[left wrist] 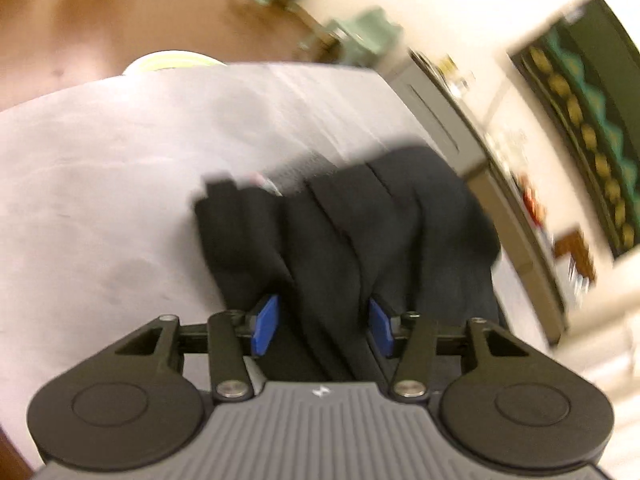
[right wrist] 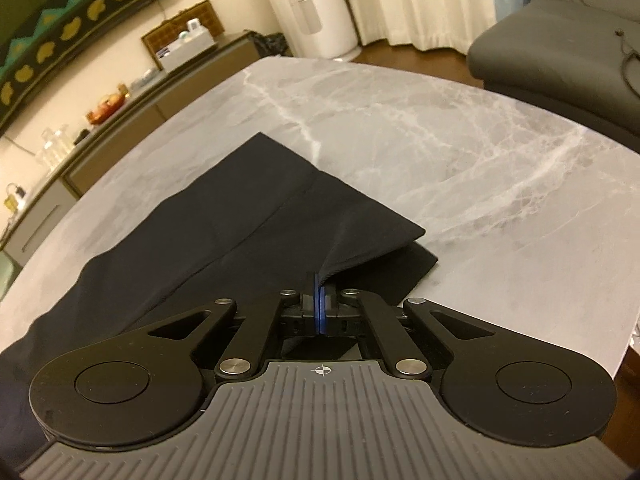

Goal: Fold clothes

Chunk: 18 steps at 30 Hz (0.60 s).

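Note:
A dark navy garment [right wrist: 240,208] lies on the grey marble table [right wrist: 440,128], partly folded, with a seam running along it. My right gripper [right wrist: 320,304] is shut on a fold of the garment near its right corner and lifts that edge a little. In the blurred left wrist view the same garment [left wrist: 360,220] is bunched in folds on the table [left wrist: 100,180]. My left gripper [left wrist: 324,322] is open, its blue pads [left wrist: 266,324] on either side of a fold of cloth without pressing on it.
A low sideboard [right wrist: 132,100] with bottles and small items runs along the wall beyond the table's far left edge. A dark sofa [right wrist: 560,40] stands at the far right. A white tower appliance [right wrist: 316,4] stands by the curtains. A yellow-green round object [left wrist: 172,60] sits past the table's far edge.

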{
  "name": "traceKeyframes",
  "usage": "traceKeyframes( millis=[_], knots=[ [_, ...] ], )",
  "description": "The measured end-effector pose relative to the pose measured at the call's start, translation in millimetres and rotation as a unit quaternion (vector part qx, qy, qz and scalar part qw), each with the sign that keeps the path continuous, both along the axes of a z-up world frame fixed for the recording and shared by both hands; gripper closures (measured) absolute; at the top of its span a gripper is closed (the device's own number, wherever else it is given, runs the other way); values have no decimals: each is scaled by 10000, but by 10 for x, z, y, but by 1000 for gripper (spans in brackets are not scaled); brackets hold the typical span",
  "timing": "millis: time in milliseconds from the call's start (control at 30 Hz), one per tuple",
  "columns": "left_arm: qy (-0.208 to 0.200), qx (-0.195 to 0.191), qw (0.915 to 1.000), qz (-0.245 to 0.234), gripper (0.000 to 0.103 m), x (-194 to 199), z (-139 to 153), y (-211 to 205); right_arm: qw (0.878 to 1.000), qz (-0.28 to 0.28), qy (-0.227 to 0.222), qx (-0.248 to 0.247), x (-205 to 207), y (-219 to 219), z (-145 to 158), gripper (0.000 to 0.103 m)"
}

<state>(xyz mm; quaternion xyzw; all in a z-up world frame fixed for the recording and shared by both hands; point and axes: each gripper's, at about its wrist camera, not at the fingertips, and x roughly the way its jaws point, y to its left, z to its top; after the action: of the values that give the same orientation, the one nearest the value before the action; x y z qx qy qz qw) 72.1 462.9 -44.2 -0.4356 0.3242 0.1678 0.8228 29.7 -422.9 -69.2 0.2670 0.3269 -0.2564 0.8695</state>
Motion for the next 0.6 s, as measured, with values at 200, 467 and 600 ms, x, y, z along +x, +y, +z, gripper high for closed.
traceKeyframes(
  millis=[200, 467, 600],
  knots=[
    [-559, -563, 9950, 605, 39, -357, 17, 353, 9672, -1676, -279, -1887, -343, 240, 532, 45],
    [-594, -1011, 9930, -107, 34, -93, -96, 460, 9224, 2039, -1387, -2972, -257, 2864, 862, 38],
    [-452, -1093, 9930, -54, 33, -51, -168, 705, 8224, 4614, -1705, -2858, -169, 4603, 857, 34]
  ],
)
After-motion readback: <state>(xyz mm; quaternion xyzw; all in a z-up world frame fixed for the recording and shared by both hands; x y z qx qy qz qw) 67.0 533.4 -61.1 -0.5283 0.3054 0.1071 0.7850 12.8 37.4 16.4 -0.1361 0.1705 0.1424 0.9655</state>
